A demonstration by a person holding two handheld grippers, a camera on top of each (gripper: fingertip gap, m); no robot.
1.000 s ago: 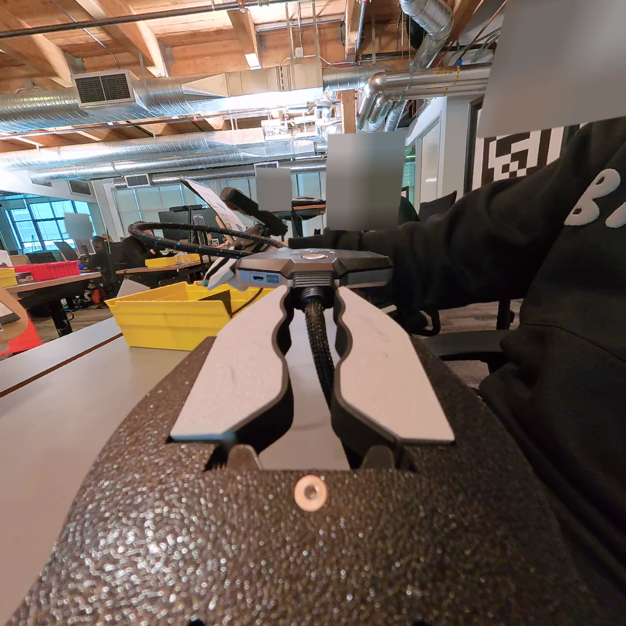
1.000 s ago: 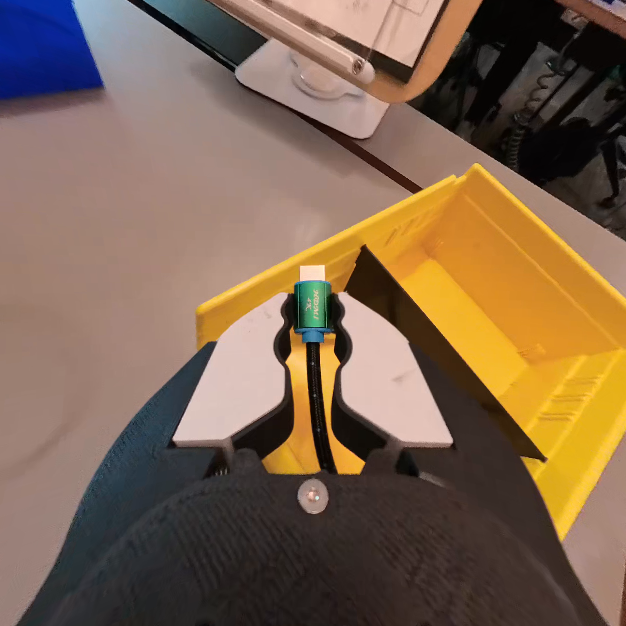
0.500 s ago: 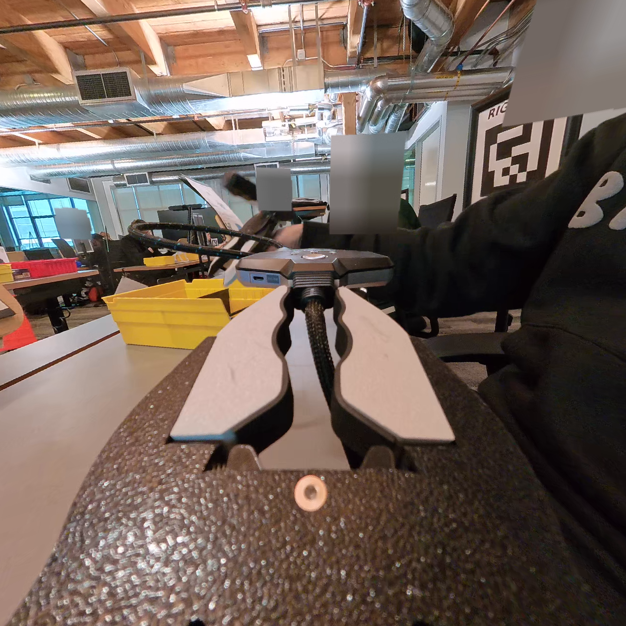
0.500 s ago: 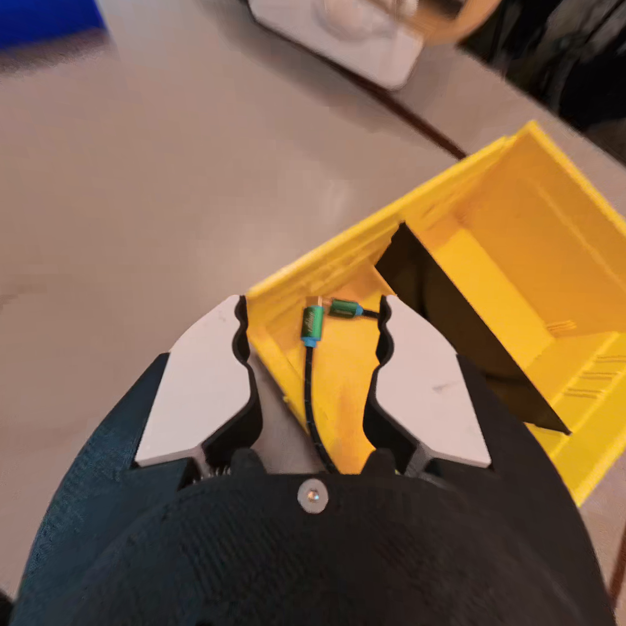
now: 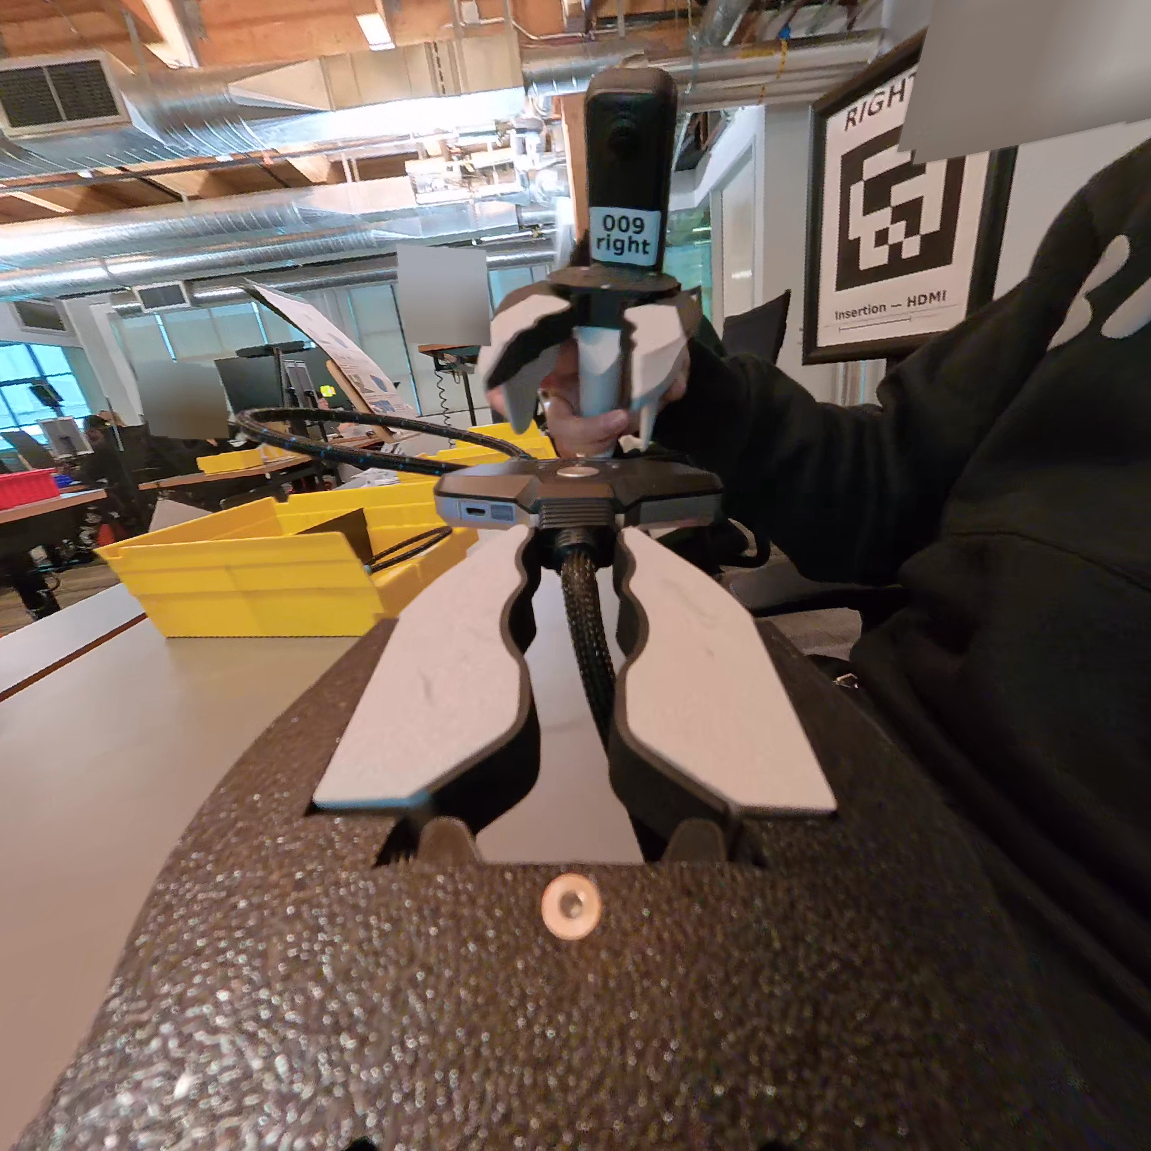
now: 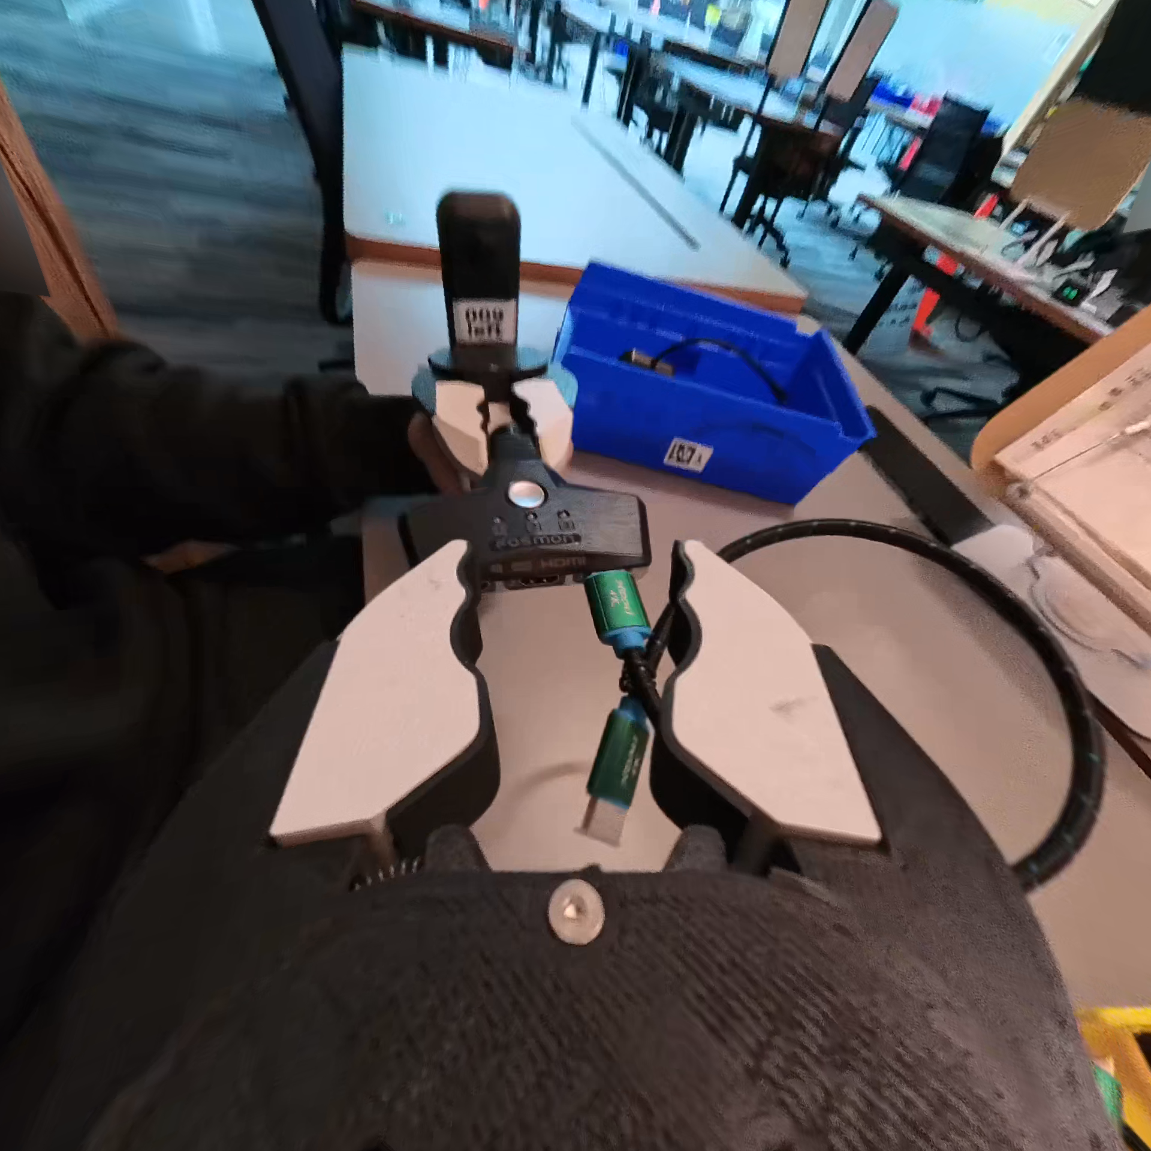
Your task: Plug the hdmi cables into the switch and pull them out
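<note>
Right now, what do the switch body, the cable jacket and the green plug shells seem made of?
Switch: dark brushed metal or plastic, faint grain lines. Cable: woven braid, black with blue flecks. Plug shells: probably anodised metal, satin green sheen.

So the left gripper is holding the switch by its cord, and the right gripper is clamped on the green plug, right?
Not quite. The right gripper is open, as the right wrist view shows; the green plug at the switch lies loose between its fingers. The left gripper does hold the cord.
</note>
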